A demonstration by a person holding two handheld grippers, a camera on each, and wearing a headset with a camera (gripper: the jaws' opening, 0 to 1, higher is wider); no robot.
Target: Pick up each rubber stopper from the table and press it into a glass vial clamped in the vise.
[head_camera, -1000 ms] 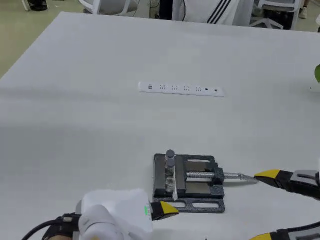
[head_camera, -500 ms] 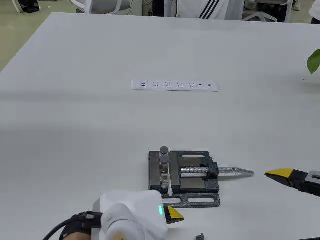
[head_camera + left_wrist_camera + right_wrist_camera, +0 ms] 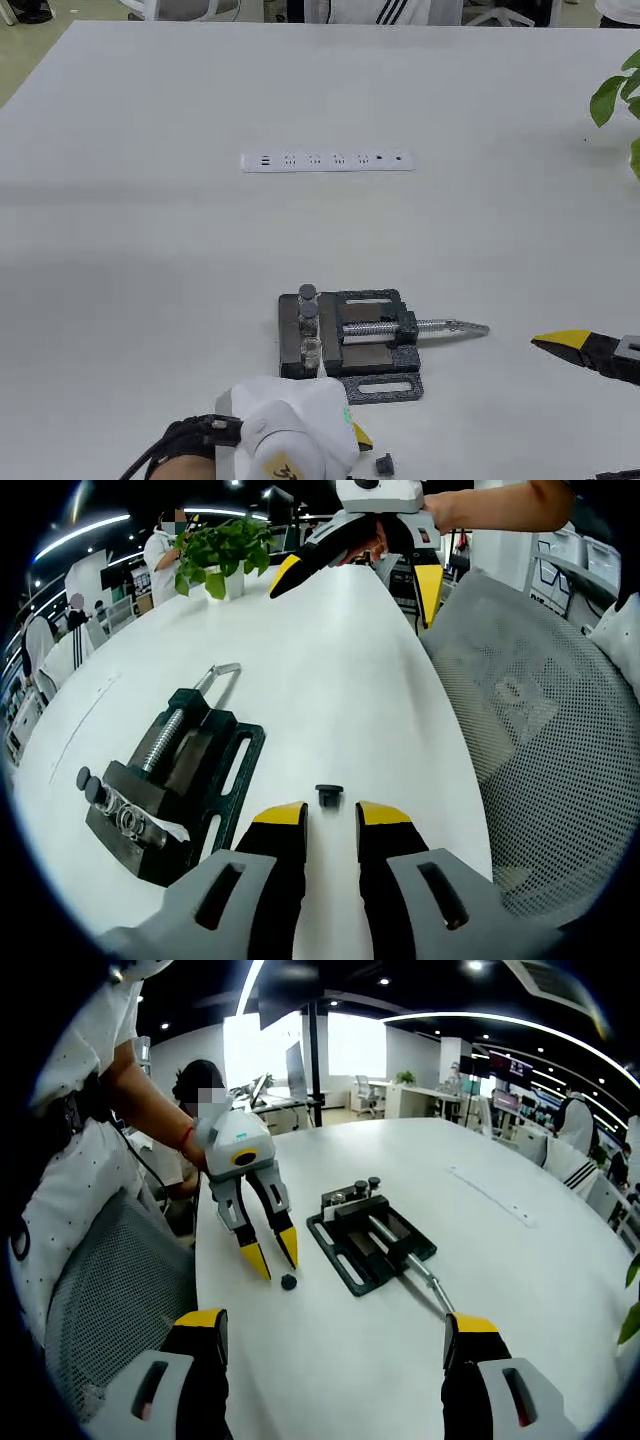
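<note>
Our left gripper (image 3: 331, 818) hovers low over the white table (image 3: 150, 250) with its yellow-tipped jaws parted by a narrow gap and nothing between them. A small dark rubber stopper (image 3: 328, 795) lies on the table just ahead of that gap, near the tips but apart from them. In the right gripper view, the stopper (image 3: 288, 1282) sits just beside the left gripper's tips, on the side toward the vise. In the head view, it (image 3: 385, 464) lies on the near side of the vise, close to the table's near edge.

Our right gripper (image 3: 337, 1325) is spread wide and holds nothing. It is well apart from the vise, off beyond the end of the vise's screw handle (image 3: 452, 327). In the left gripper view, a hand holds it above the far side of the table.

We see the dark vise (image 3: 350, 335) flat on the table, with a row of glass vials (image 3: 310, 325) clamped upright in its jaws. The two vials farthest from us carry dark stoppers. The nearest one (image 3: 312, 348) looks clear and open at the top.

Farther up the table lies a white power strip (image 3: 327, 160), well apart from the vise. Green leaves of a plant (image 3: 615, 95) reach in at the right edge. A grey mesh chair (image 3: 540, 710) stands beside the table in the left gripper view.
</note>
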